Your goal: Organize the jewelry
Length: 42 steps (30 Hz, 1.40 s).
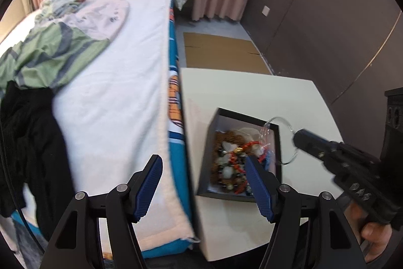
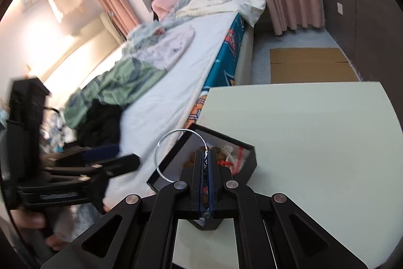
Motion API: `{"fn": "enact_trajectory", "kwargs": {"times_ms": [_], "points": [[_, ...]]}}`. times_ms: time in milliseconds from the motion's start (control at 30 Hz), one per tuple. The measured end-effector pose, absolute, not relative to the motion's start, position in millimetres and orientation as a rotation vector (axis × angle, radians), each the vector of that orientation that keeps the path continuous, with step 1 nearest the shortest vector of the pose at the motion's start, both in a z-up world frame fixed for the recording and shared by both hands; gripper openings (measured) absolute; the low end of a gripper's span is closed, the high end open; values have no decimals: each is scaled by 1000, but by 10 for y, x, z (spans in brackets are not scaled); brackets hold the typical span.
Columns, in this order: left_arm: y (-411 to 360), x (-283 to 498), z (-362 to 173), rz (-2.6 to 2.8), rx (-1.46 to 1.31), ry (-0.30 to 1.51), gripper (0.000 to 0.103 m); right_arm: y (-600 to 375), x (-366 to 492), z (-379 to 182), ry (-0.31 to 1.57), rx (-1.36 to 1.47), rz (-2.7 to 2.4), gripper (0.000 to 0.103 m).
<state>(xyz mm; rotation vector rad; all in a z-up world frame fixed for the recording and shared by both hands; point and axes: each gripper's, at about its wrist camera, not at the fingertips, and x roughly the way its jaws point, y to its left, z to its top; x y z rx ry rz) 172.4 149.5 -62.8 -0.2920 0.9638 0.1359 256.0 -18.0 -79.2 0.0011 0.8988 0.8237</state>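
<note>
Right claw (image 2: 207, 155) pinching thin ring (image 2: 161, 143) | left claw (image 1: 204, 183) spread, empty | box (image 1: 278, 143) jewelry blurred

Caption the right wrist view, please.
Right gripper pinches a thin silver bangle above an open black jewelry box on a white table.

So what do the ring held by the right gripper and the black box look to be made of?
Ring: thin, bright, reflective hoop, likely polished metal wire, though clear plastic is possible. Black box: matte, thin straight walls, pale lining, probably card.
</note>
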Motion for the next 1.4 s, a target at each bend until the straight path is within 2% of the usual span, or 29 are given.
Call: {"fn": "enact_trajectory", "kwargs": {"times_ms": [33, 67, 100, 133, 167, 233, 300, 367, 600, 633, 667, 800, 900, 967, 1033, 1400], "points": [[1513, 1706, -613, 145, -290, 960, 69, -140, 2560, -824, 915, -16, 821, 10], [1534, 1688, -595, 152, -296, 956, 69, -110, 2567, -867, 943, -26, 812, 29], [1547, 1670, -580, 158, -306, 954, 69, -129, 2578, -880, 956, -16, 799, 43], [1548, 1661, -576, 159, -311, 953, 69, -185, 2590, -868, 956, 7, 781, 66], [1534, 1650, -565, 157, -312, 953, 69, -277, 2597, -830, 936, 35, 768, 74], [1478, 1627, -529, 148, -303, 948, 71, -441, 2602, -760, 920, 74, 762, 74], [1409, 1599, -492, 141, -294, 937, 81, -631, 2626, -705, 923, 125, 754, 76], [1331, 1568, -449, 129, -288, 917, 85, -821, 2628, -682, 917, 154, 720, 82], [1011, 1523, -360, 88, -272, 889, 87, -1204, 2586, -617, 915, 183, 670, 84], [974, 1522, -347, 85, -270, 886, 87, -1242, 2568, -604, 912, 179, 667, 87], [928, 1512, -333, 81, -268, 882, 88, -1277, 2552, -590, 910, 179, 663, 91], [726, 1453, -265, 68, -245, 844, 95, -1426, 2502, -560, 904, 189, 641, 92], [596, 1368, -214, 72, -234, 802, 96, -1533, 2392, -512, 896, 159, 623, 92], [531, 1307, -172, 75, -231, 775, 98, -1599, 2296, -452, 879, 133, 614, 100], [460, 1233, -132, 77, -227, 753, 100, -1657, 2212, -393, 854, 113, 607, 103], [131, 835, 6, 66, -180, 674, 101, -1948, 1749, -97, 714, 20, 532, 103]]}}
